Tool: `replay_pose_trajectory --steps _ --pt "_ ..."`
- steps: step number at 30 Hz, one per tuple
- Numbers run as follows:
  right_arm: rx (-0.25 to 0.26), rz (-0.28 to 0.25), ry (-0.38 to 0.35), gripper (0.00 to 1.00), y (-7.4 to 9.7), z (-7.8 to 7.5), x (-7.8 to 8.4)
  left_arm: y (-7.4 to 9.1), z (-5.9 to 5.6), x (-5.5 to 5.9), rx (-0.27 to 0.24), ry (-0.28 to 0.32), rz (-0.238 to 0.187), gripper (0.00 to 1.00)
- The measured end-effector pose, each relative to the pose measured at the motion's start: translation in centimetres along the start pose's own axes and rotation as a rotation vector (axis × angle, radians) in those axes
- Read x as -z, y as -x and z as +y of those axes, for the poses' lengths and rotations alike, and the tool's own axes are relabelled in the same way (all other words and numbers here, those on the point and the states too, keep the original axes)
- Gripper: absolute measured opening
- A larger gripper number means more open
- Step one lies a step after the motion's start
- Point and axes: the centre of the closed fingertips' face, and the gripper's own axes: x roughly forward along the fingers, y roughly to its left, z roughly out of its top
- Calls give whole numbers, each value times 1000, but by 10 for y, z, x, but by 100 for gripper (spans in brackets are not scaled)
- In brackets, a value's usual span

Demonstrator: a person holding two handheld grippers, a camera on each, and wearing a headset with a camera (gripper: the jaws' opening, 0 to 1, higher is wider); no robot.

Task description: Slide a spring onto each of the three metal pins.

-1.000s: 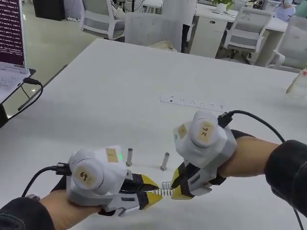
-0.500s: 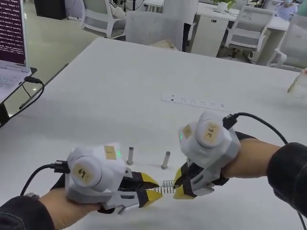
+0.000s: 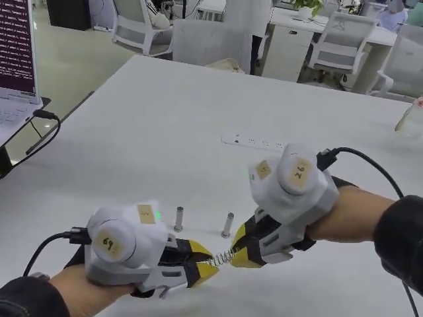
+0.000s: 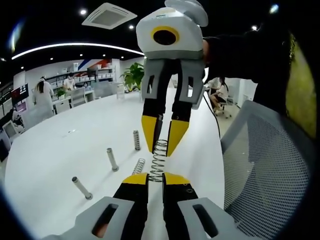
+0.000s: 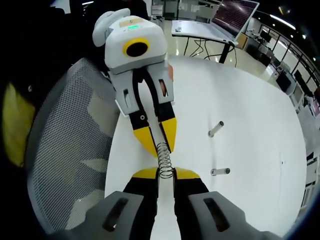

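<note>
I've got the left gripper at the lower left of the head view and the right gripper right of centre, tips facing each other. Between them is the held spring, lifted off the white table and slanting up to the right.

Left gripper view: left gripper jaws are pressed together on the bottom coil of the held spring. The right gripper comes down from the top, and its yellow tips pinch the upper coil.

Right gripper view: the right gripper is nipped on one end of the held spring, and the left gripper has the other end.

In the head view, left pin and right pin stand bare just above the grippers.

In the left gripper view, a loose spring lies on the table just left of the held one. An upright spring stands above it; I can't tell whether a pin is inside.

A power strip is mid-frame in the head view, and a laptop is at the upper left.
</note>
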Motion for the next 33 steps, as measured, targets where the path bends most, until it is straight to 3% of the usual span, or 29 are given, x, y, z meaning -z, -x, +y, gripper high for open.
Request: replay_pose_trajectory --steps 5,16,33 --pt "2 -13 12 8 3 0 -10 1 1 0 -6 4 -10 2" --pt "-1 13 53 8 3 2 -23 2 3 -1 -13 5 -18 3" --pt "-5 70 65 7 2 -1 -25 -1 3 -2 -8 5 -27 3"
